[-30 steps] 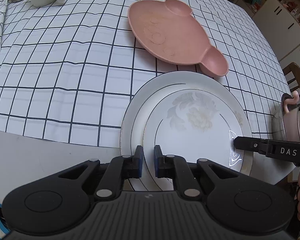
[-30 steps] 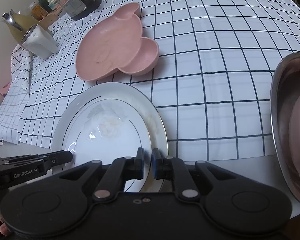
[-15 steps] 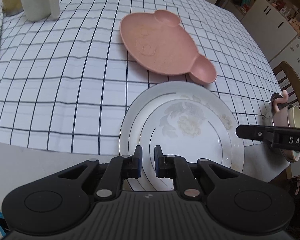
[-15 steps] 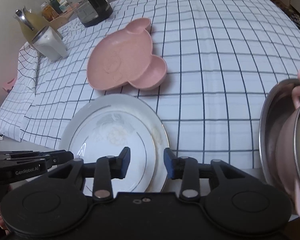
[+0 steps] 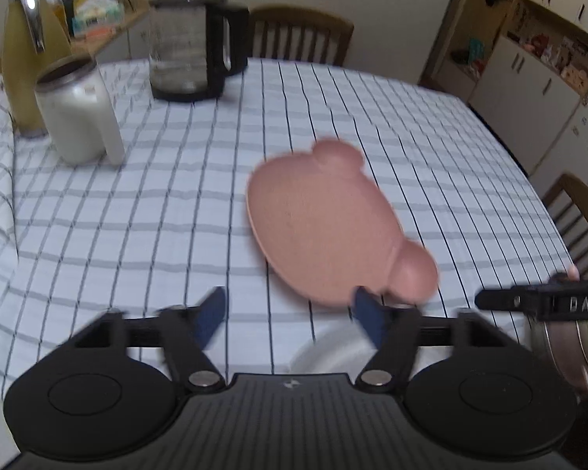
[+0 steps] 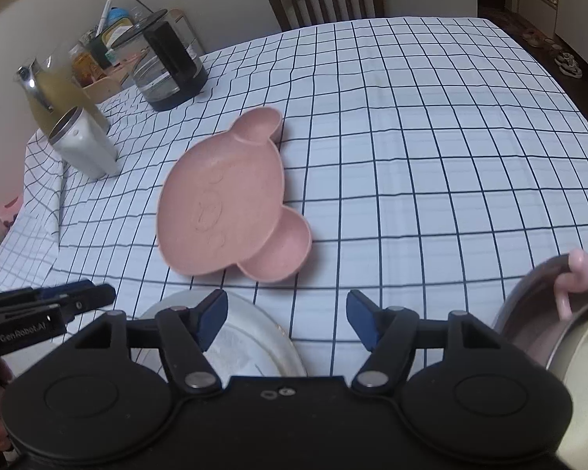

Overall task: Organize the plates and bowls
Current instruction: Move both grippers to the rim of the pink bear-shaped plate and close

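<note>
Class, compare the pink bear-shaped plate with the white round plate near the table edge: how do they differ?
The pink bear-shaped plate has ear compartments; the white round plate is a plain circle. The pink one lies in full view mid-table, the white one is partly hidden behind the gripper. Both rest flat on the checked cloth.

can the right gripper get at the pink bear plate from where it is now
Probably yes. The right gripper has its jaws opening with nothing between them, and the pink bear plate lies flat just ahead on the tablecloth. Only bare cloth lies between them; the white plate sits below the fingers, off the path.
</note>
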Demonstrator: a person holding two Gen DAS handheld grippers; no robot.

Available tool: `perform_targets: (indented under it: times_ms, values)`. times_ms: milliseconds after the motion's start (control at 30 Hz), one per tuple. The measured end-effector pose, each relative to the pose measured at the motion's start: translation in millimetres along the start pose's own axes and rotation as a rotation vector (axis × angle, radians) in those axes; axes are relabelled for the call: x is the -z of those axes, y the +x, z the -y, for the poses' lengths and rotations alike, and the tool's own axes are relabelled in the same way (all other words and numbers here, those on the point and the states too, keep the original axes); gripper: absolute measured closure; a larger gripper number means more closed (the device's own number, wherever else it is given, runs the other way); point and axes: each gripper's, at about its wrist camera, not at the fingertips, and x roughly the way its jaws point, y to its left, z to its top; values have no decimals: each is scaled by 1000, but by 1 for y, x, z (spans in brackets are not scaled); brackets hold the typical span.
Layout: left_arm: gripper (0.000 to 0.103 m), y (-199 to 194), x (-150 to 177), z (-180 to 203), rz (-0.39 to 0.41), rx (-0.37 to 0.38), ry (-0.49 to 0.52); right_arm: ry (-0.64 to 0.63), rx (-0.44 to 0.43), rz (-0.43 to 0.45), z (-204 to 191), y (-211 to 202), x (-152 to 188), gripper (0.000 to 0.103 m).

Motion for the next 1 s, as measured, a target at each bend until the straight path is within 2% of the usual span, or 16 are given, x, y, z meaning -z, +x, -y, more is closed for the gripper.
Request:
perform_targets:
  times_ms: [100, 267, 500, 600, 667, 900, 967, 1000]
  values:
    - [22, 16, -19, -3, 11, 5, -8, 6, 7, -7, 0, 11, -8, 35]
    - [22, 47, -49, -7, 2, -46, 21, 52, 33, -45, 4, 39, -20, 37]
    - [22, 94, -85, -9, -49, -69, 70, 60, 69, -117, 6, 73, -27, 44]
    - [22, 118, -99, -9, -82, -86, 91, 48, 63, -143, 5, 79, -28, 49]
    - [22, 132, -106, -8, -98, -90, 115, 43, 52, -161, 5, 83, -28, 56]
    - [22, 168, -124, -5, -135, -120, 175, 99, 0, -226, 16, 92, -32, 62]
    - [23, 177, -129, -6, -142, -119, 174, 129, -24, -244, 21, 95, -34, 82]
    - [23, 179, -130, -6, -145, -111, 175, 141, -30, -247, 22, 96, -36, 85]
